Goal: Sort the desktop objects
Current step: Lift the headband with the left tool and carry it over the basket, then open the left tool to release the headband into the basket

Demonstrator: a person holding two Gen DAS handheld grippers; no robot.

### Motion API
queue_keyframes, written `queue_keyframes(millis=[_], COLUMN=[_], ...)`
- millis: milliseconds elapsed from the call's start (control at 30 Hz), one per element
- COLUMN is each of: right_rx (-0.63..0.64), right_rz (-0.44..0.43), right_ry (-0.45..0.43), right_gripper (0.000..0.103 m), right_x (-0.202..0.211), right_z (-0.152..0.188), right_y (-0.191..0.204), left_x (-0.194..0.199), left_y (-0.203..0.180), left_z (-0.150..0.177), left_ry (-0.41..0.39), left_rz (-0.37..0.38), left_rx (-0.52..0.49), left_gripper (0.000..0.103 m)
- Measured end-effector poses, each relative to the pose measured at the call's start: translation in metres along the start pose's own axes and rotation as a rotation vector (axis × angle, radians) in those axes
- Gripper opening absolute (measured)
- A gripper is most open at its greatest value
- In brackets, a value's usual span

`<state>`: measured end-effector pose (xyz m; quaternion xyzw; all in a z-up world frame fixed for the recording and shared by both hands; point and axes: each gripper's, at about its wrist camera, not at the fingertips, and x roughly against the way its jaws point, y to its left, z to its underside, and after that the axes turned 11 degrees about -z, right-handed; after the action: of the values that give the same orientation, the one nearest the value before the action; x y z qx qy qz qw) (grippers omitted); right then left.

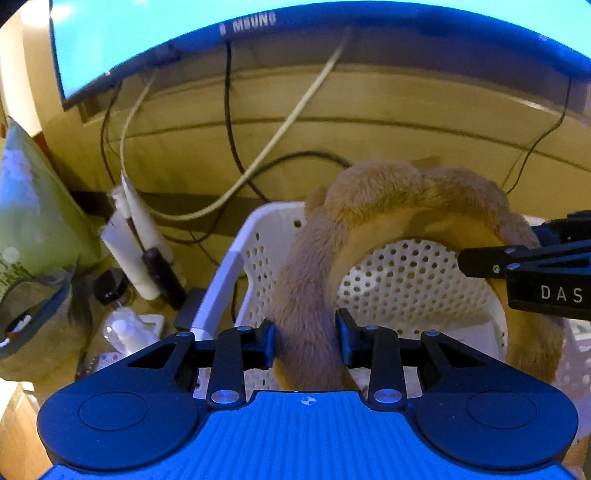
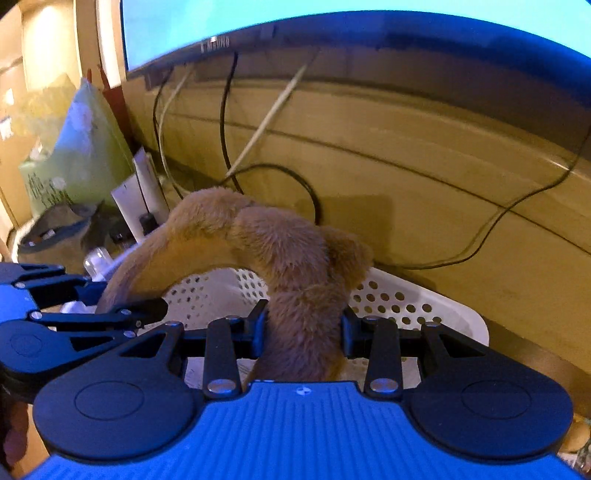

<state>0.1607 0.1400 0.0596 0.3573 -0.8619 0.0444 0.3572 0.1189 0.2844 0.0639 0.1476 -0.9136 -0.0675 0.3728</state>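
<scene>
- Monitor (image 1: 147,22), lit cyan, spans the top of both wrist views, far ahead of and above each hand-held gripper; dark and pale cables (image 1: 229,110) hang from it down the tan wall behind.
- White perforated basket (image 1: 406,280) sits directly ahead of and below both hand-held grippers; its holed wall and rim show under the plush.
- Brown furry plush arch (image 1: 388,192), shaped like a fluffy headband, curves up over the basket, one end in each hand-held gripper.
- Left hand-held gripper (image 1: 306,341): fingers pinching the left end of the arch, fur filling the gap between the blue pads.
- Right hand-held gripper (image 2: 304,334): fingers pinching the right end of the arch; it also enters the left view from the right edge (image 1: 517,266).
- Green bag (image 1: 33,206) leans far left of the left hand-held gripper.
- White tubes (image 1: 129,240), a dark-capped jar (image 1: 110,284) and a small clear bottle (image 1: 122,328) clutter the table left of the basket.
</scene>
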Motion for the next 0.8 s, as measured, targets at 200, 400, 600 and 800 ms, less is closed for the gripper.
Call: queue_keyframes(millis=[200, 400, 600, 800], right_rx=[-0.010, -0.033, -0.100, -0.094], right_rz=[0.010, 0.026, 0.021, 0.047], right_ry=[0.074, 0.190, 0.346, 0.390], right_gripper=[0.043, 0.044, 0.053, 0.081], right_x=[-0.019, -0.039, -0.058, -0.060], right_z=[0.011, 0.017, 0.019, 0.021], right_y=[-0.007, -0.007, -0.011, -0.008], left_x=[-0.027, -0.040, -0.039, -0.047], left_y=[-0.007, -0.015, -0.023, -0.023], left_z=[0.005, 0.012, 0.014, 0.008], left_ry=[0.088, 0.178, 0.229, 0.248], left_rz=[0.033, 0.063, 0.083, 0.070], left_rx=[-0.009, -0.050, -0.109, -0.136], left_gripper=[0.037, 0.038, 0.047, 0.053])
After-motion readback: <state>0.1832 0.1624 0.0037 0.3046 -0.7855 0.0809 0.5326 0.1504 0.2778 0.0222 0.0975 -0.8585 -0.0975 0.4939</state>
